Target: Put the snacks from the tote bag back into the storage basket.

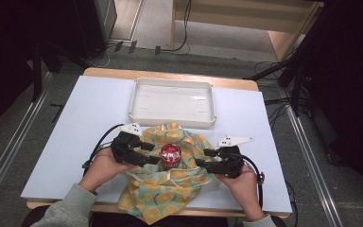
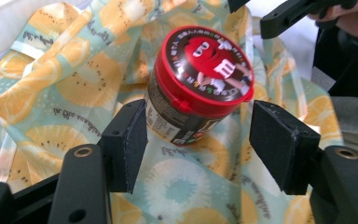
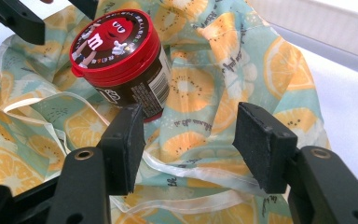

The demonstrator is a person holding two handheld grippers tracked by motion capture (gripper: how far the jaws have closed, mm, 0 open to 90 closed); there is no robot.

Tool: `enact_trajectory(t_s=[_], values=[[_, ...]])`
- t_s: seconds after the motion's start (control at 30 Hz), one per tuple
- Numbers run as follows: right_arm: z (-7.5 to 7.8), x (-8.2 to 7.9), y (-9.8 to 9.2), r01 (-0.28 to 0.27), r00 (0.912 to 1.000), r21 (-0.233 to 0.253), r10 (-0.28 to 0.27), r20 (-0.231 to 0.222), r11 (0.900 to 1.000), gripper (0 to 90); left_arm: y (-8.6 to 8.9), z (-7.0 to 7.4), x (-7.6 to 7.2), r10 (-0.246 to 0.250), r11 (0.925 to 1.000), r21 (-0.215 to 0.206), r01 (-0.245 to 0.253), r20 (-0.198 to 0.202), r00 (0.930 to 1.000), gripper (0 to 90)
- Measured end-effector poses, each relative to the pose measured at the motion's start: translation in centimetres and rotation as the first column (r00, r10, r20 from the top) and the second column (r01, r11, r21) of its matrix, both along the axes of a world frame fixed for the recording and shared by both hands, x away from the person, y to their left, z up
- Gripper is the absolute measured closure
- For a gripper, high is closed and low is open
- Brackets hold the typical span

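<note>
Red-lidded brown candy jar (image 1: pixel 170 156) stands mid-frame on the crumpled lemon-print cloth bag (image 1: pixel 168 191) — left gripper (image 1: pixel 144 152) and right gripper (image 1: pixel 207 158) flank it, both agape, holding nothing — bagging looks barely begun.

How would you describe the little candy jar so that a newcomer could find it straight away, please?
On the pale table, nearer the person than the white tray, lies a fruit-print cloth bag. The candy jar stands at its middle, between the left gripper and right gripper: small, dark brown, with a red cartoon lid.
</note>
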State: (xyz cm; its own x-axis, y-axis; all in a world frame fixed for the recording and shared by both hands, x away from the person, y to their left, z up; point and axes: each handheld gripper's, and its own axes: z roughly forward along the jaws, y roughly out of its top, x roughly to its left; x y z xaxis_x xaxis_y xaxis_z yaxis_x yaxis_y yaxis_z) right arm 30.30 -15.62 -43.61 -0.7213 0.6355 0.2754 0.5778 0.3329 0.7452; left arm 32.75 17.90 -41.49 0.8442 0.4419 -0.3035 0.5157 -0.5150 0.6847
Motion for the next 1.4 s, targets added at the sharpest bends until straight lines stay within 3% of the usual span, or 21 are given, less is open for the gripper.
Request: enact_trajectory(t_s=[0.13,0.3,0.67,0.8,1.17,1.27,1.4], values=[[0.0,0.0,0.1,0.001,1.0000,-0.003,-0.001,0.001,1.000,44.2,-0.2,-0.5,0.1,-0.012,0.9999,-0.010,0.012,-0.010,0.9999,34.5],[-0.1,-0.1,0.1,-0.002,1.0000,-0.006,0.002,-0.004,1.000,44.1,-0.7,-1.0,0.1,-0.036,0.9993,0.009,0.036,0.006,0.9993,29.2],[-0.2,-0.2,0.3,-0.010,0.9999,-0.009,0.010,-0.010,1.000,44.2,-1.5,-2.4,0.4,-0.038,0.9992,0.010,0.038,-0.007,0.9993,28.6],[-0.3,-0.2,0.3,-0.009,0.9999,-0.007,0.009,-0.011,1.000,44.2,-2.0,-2.6,0.3,-0.042,0.9990,0.017,0.041,0.016,0.9990,26.8],[-0.3,-0.3,0.3,-0.011,0.9998,-0.008,0.011,-0.013,1.000,44.1,-3.0,-3.6,0.6,-0.052,0.9986,0.008,0.052,0.020,0.9984,22.3],[-0.3,-0.3,0.3,-0.010,0.9998,-0.009,0.009,-0.017,1.000,44.1,-3.5,-3.7,0.6,-0.058,0.9983,0.014,0.057,0.048,0.9972,21.9],[-0.4,-0.3,0.3,-0.012,0.9998,-0.009,0.012,-0.017,1.000,44.1,-3.8,-4.1,0.7,-0.058,0.9983,0.012,0.058,0.056,0.9967,20.1]])
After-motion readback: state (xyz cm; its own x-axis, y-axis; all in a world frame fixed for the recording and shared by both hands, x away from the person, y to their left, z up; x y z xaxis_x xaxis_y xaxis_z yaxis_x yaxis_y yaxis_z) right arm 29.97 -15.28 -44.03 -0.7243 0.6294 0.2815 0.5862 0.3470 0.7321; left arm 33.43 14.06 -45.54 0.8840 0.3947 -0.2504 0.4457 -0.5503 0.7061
